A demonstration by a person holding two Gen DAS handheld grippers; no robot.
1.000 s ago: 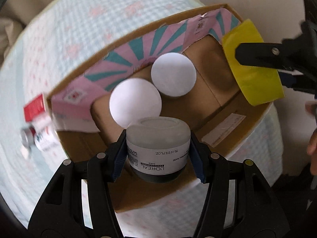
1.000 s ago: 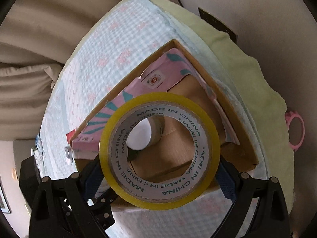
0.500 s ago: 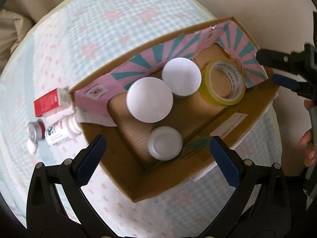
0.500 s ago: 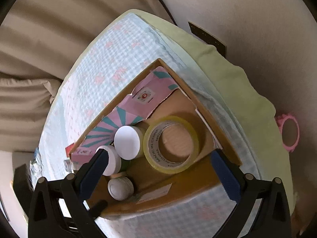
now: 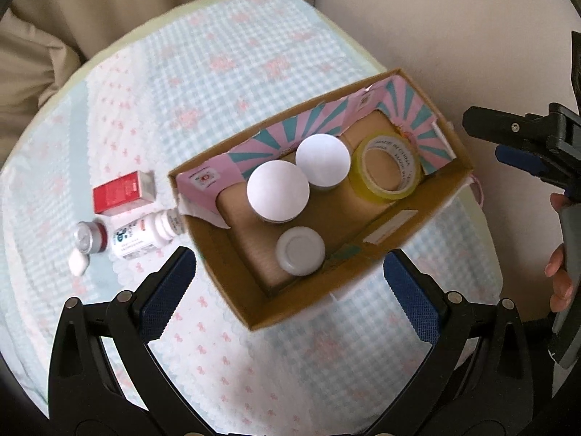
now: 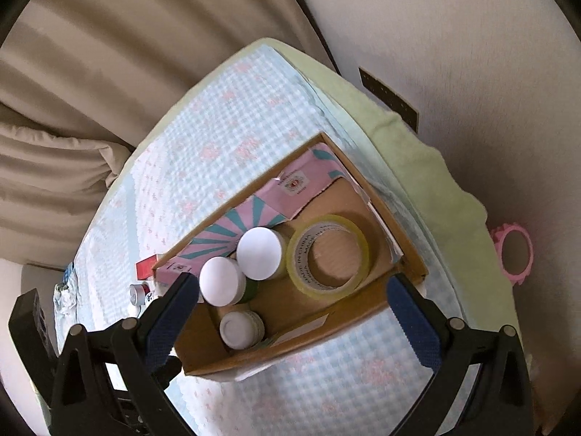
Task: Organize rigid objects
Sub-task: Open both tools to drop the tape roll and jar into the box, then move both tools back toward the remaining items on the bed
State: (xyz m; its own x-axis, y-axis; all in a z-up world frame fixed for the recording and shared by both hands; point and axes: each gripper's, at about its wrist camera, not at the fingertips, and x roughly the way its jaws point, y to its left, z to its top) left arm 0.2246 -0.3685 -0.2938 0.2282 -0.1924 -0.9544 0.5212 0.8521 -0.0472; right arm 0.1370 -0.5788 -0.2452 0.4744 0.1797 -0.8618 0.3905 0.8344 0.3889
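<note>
A cardboard box (image 5: 301,312) (image 6: 290,354) with a pink and teal lining stands on the checked cloth. In it are two white-lidded jars (image 5: 277,192) (image 5: 322,161), a small frosted jar (image 5: 300,250) (image 6: 239,328) and a yellow tape roll (image 5: 386,167) (image 6: 328,252). My left gripper (image 5: 287,294) is open and empty, above the box's near edge. My right gripper (image 6: 290,312) is open and empty, above the box.
Left of the box on the cloth lie a red carton (image 5: 123,192), a white bottle (image 5: 143,236) and a small red-capped vial (image 5: 89,241). The right gripper's body (image 5: 526,149) shows at the right edge. A pink ring (image 6: 514,252) hangs beyond the table.
My left gripper let go of the frosted jar in the box and my right let go of the tape roll. Both opened and rose away from the box.
</note>
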